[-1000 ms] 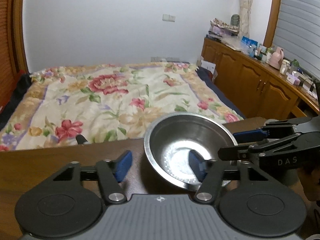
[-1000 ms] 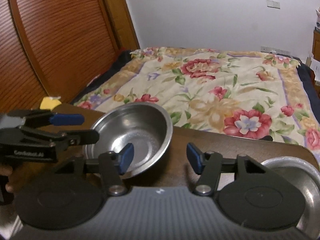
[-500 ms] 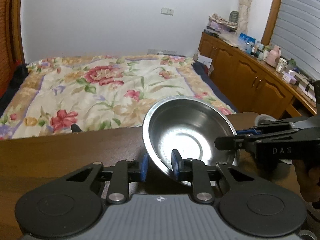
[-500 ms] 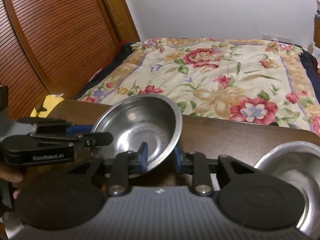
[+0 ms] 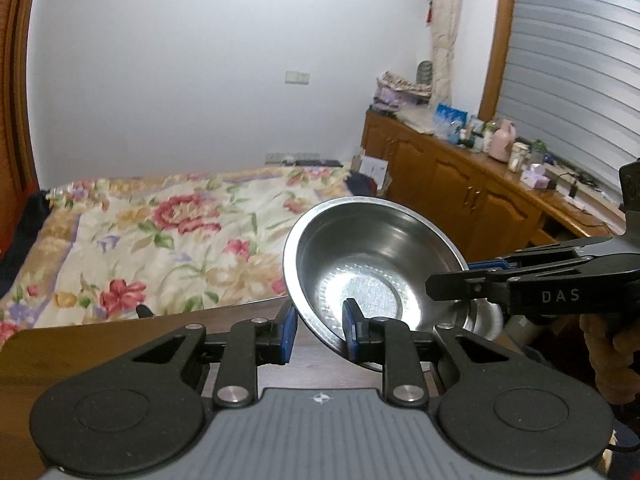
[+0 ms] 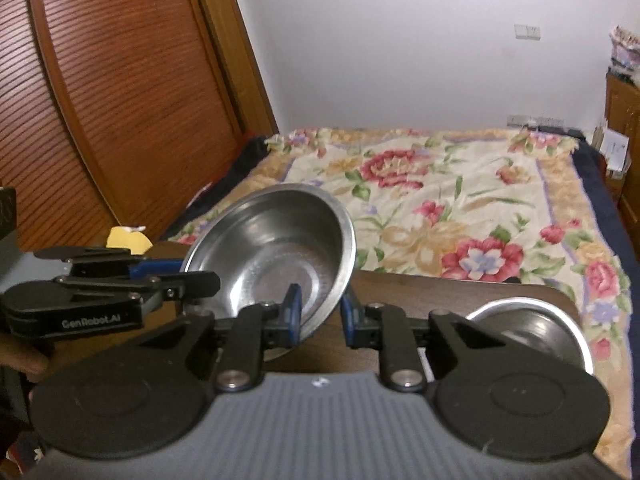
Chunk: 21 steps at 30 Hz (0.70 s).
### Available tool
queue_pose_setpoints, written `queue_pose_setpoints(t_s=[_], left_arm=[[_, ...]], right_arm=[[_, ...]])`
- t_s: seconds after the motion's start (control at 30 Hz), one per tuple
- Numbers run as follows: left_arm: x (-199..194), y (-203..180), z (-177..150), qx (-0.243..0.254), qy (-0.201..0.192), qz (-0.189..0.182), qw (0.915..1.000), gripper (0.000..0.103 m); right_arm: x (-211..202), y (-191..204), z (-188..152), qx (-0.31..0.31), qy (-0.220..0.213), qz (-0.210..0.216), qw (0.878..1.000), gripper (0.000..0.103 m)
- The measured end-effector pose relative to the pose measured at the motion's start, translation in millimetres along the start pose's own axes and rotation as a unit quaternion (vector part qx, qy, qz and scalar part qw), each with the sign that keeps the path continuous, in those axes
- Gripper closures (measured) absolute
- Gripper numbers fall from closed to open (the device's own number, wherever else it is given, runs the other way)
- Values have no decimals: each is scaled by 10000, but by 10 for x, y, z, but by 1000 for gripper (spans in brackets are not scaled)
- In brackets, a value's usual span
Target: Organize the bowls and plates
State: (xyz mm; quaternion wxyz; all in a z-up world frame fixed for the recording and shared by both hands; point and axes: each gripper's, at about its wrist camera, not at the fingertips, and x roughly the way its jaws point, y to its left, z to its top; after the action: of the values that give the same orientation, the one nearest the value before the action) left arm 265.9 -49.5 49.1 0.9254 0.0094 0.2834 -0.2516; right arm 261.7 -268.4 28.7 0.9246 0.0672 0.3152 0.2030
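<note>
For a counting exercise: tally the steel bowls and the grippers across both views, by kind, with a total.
Bowls: 2, the held bowl and the table bowl
Grippers: 2, the left gripper and the right gripper
Total: 4

Second bowl (image 6: 532, 328) occupies table's (image 6: 440, 292) right end.

White-walled bedroom: floral bed (image 5: 168, 236), wooden sideboard (image 5: 460, 184), louvred wardrobe (image 6: 100, 92).
</note>
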Motion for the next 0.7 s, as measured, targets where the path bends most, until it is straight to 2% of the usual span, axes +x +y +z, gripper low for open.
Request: queue_pose_setpoints(t_s=[0.4, 0.7], left_arm=[[-675, -315, -304, 42, -117, -121, 9998, 77], [-930, -440, -690, -83, -76, -131, 9998, 77]], right_arm=[[-592, 224, -264, -30, -221, -30, 9997, 80], [-655, 271, -738, 228, -88, 178, 9995, 80]])
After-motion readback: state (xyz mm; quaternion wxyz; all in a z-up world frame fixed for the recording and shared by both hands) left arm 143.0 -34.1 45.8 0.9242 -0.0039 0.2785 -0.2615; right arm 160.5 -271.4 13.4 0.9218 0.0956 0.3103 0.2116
